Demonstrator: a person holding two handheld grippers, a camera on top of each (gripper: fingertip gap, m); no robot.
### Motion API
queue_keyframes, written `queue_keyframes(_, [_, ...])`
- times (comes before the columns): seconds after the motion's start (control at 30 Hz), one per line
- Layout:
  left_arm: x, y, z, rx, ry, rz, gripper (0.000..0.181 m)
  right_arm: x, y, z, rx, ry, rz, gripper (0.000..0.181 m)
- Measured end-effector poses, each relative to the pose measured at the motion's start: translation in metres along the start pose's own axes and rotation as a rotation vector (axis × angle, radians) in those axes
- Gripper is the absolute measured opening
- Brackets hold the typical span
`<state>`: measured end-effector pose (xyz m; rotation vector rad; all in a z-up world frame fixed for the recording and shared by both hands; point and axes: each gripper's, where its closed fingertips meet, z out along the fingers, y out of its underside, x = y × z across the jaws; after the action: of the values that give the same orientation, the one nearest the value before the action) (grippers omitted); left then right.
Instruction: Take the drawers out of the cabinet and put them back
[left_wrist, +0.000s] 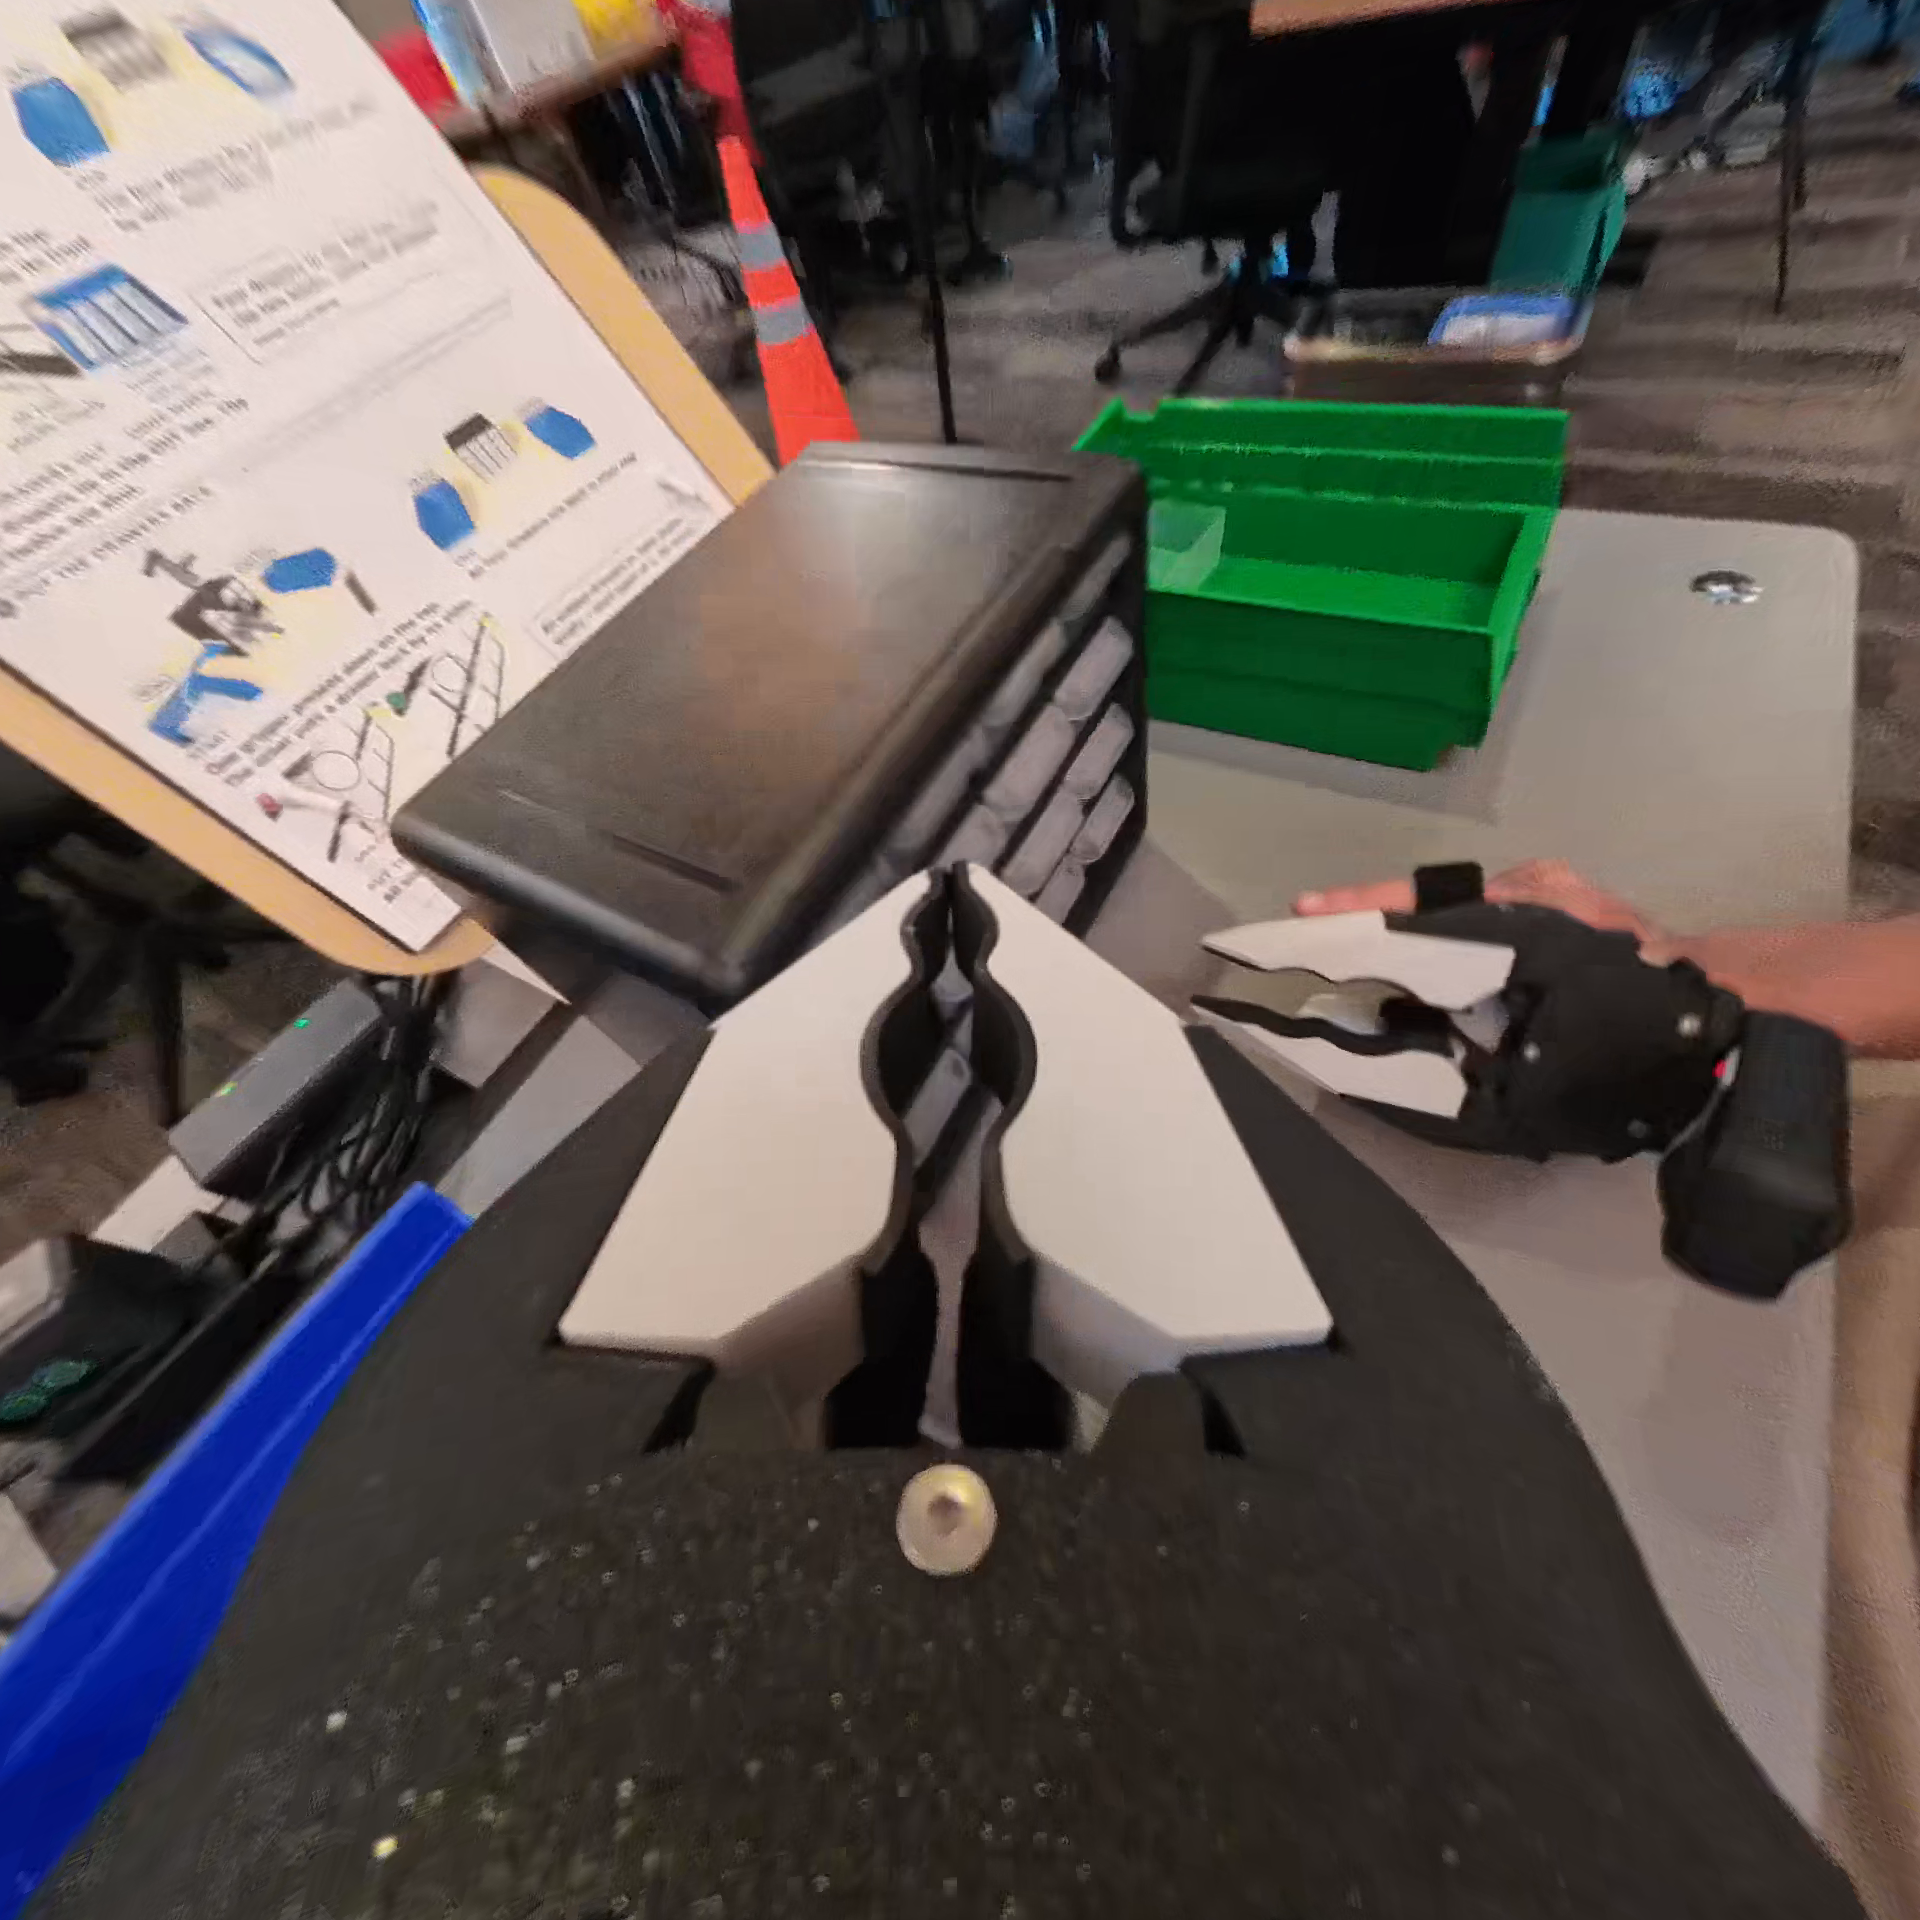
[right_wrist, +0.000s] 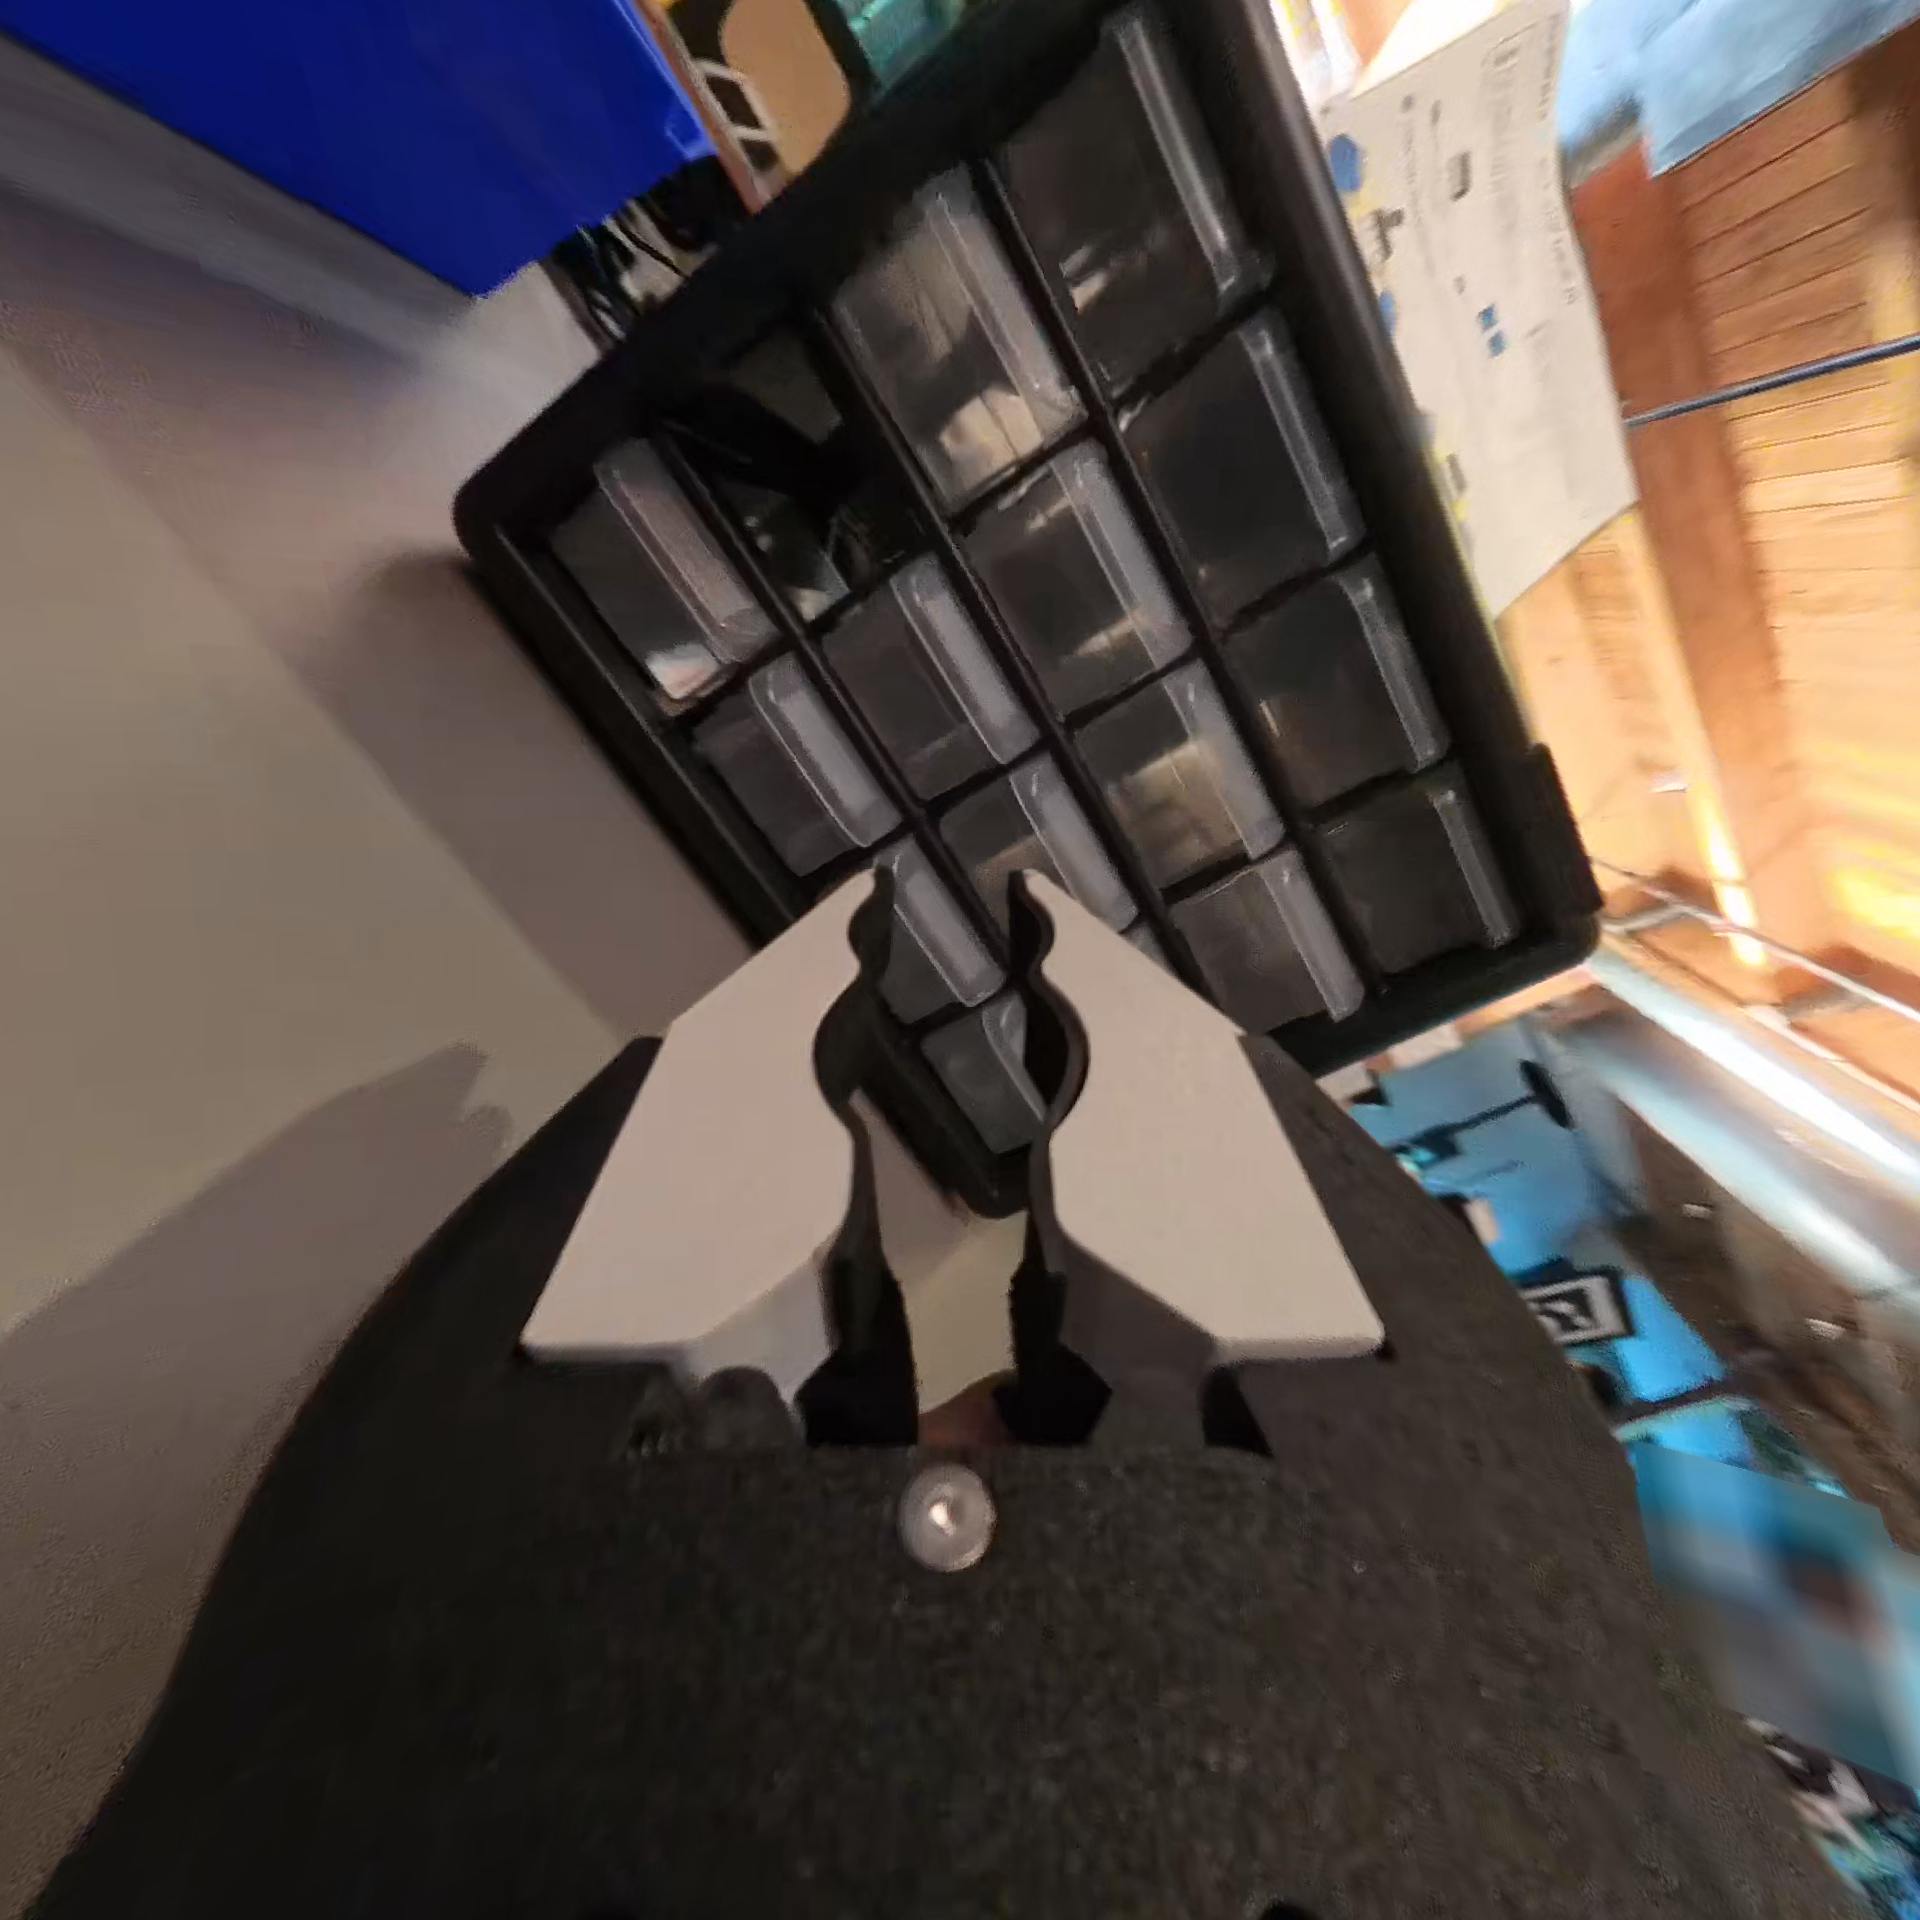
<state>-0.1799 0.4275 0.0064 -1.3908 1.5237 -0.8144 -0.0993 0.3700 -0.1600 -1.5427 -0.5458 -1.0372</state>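
A black cabinet (left_wrist: 748, 665) stands on the grey table (left_wrist: 1683, 790), with rows of clear drawers (left_wrist: 1081, 727) on its right face. In the right wrist view the cabinet front (right_wrist: 1039, 582) fills the middle with several clear drawers (right_wrist: 1081, 582); one slot (right_wrist: 774, 447) near its upper left looks dark and empty. My left gripper (left_wrist: 951, 883) is shut and empty, held above the cabinet's near end. My right gripper (right_wrist: 951, 894) is open a little and empty, pointing at the drawer front. It also shows in the left wrist view (left_wrist: 1203, 975), a short way off the cabinet.
Stacked green bins (left_wrist: 1351, 592) stand on the table beyond the cabinet. A blue bin (left_wrist: 156, 1538) is at the near left, also seen in the right wrist view (right_wrist: 395, 114). A tilted instruction board (left_wrist: 270, 416) stands left of the cabinet. An orange cone (left_wrist: 784, 322) stands on the floor behind.
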Motion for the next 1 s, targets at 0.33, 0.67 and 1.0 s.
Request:
queue_keyframes(0.33, [-0.077, -0.014, 0.078, -0.3, 0.269, -0.042, 0.0, 0.006, -0.022, 0.053, -0.053, 0.262, -0.156, 0.017])
queue_keyframes(0.67, [-0.078, 0.016, 0.087, -0.405, 0.307, -0.03, 0.0, 0.002, -0.023, 0.078, -0.045, 0.27, -0.213, 0.016])
queue_keyframes(1.0, [-0.079, 0.021, 0.09, -0.397, 0.279, -0.066, 0.0, 0.003, -0.022, 0.088, -0.032, 0.277, -0.226, 0.012])
